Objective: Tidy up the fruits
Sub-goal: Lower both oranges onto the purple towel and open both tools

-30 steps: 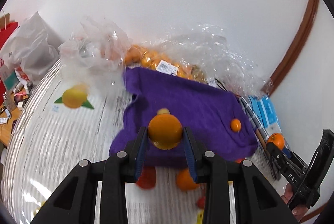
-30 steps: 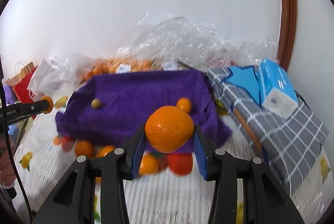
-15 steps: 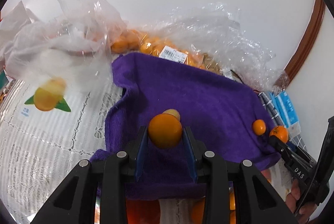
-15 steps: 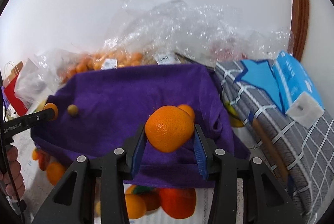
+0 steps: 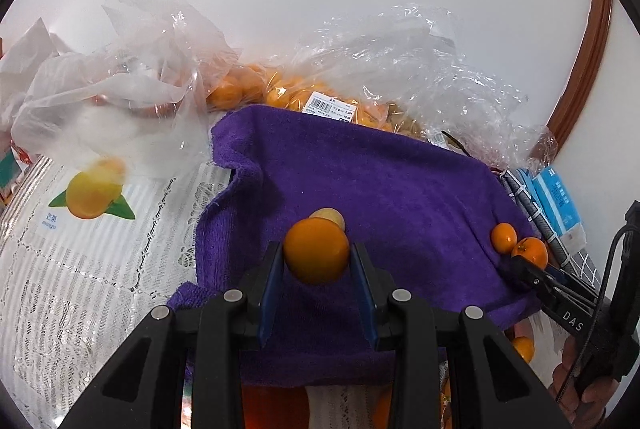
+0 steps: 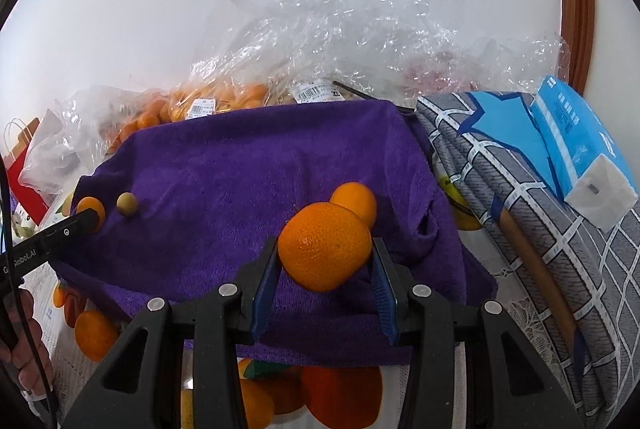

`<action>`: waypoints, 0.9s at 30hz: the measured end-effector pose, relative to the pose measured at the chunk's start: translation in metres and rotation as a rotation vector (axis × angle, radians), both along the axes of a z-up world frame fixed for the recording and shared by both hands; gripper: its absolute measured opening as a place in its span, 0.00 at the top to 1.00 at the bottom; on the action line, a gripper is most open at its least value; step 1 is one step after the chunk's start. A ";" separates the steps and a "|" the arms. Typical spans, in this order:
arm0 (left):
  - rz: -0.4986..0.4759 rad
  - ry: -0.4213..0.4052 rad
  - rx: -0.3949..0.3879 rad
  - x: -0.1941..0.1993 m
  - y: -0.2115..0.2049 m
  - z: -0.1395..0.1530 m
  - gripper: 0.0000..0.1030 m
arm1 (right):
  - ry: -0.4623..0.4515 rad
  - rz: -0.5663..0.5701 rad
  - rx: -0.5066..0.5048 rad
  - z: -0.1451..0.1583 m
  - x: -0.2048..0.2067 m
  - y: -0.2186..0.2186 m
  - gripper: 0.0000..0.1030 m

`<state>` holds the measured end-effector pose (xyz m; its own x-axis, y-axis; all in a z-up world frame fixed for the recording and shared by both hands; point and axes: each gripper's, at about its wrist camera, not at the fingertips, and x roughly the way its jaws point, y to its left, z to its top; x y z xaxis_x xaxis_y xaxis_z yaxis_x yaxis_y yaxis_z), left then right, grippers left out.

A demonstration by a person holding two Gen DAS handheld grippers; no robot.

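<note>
My left gripper (image 5: 316, 261) is shut on a small smooth orange (image 5: 316, 250) and holds it over the near left part of a purple towel (image 5: 392, 185). A small yellowish fruit (image 5: 331, 216) lies on the towel just behind it. My right gripper (image 6: 325, 257) is shut on a larger mandarin (image 6: 325, 246) over the towel's (image 6: 240, 181) near right part. A small orange (image 6: 355, 203) lies on the towel just beyond it. The right gripper and its mandarin (image 5: 530, 252) also show in the left wrist view.
Clear plastic bags of small oranges (image 5: 280, 93) lie behind the towel against the white wall. Loose oranges (image 6: 94, 335) lie on the lace tablecloth (image 5: 80, 269) in front of the towel. A grey checked cloth (image 6: 540, 229) with a blue tissue pack (image 6: 576, 141) lies to the right.
Both grippers have moved forward and lower over the purple towel, each still holding its fruit. The loose oranges in front have dropped toward the bottom of both views.
</note>
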<state>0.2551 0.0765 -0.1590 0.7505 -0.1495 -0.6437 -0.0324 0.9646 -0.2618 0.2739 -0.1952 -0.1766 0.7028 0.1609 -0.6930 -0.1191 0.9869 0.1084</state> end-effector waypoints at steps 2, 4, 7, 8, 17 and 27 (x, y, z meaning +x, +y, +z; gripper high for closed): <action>0.003 -0.003 0.010 0.000 -0.001 0.001 0.69 | 0.012 -0.003 0.004 -0.002 0.002 -0.001 0.58; -0.001 -0.001 0.008 0.000 -0.002 0.000 0.69 | 0.013 -0.005 0.001 -0.003 0.002 -0.001 0.58; -0.005 0.011 0.034 0.001 -0.007 -0.002 0.68 | 0.013 -0.003 -0.011 -0.003 0.001 0.001 0.57; -0.009 0.012 0.040 0.001 -0.008 -0.002 0.68 | 0.013 -0.002 -0.012 -0.004 0.001 0.001 0.57; -0.009 0.014 0.044 0.001 -0.008 -0.003 0.68 | 0.009 0.001 -0.021 -0.002 -0.001 0.003 0.56; -0.012 -0.015 0.016 -0.004 -0.006 0.001 0.64 | -0.036 -0.042 0.032 0.006 -0.014 -0.009 0.53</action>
<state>0.2514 0.0703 -0.1585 0.7583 -0.1487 -0.6348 -0.0168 0.9689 -0.2470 0.2599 -0.2040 -0.1704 0.7335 0.1521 -0.6624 -0.0820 0.9873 0.1359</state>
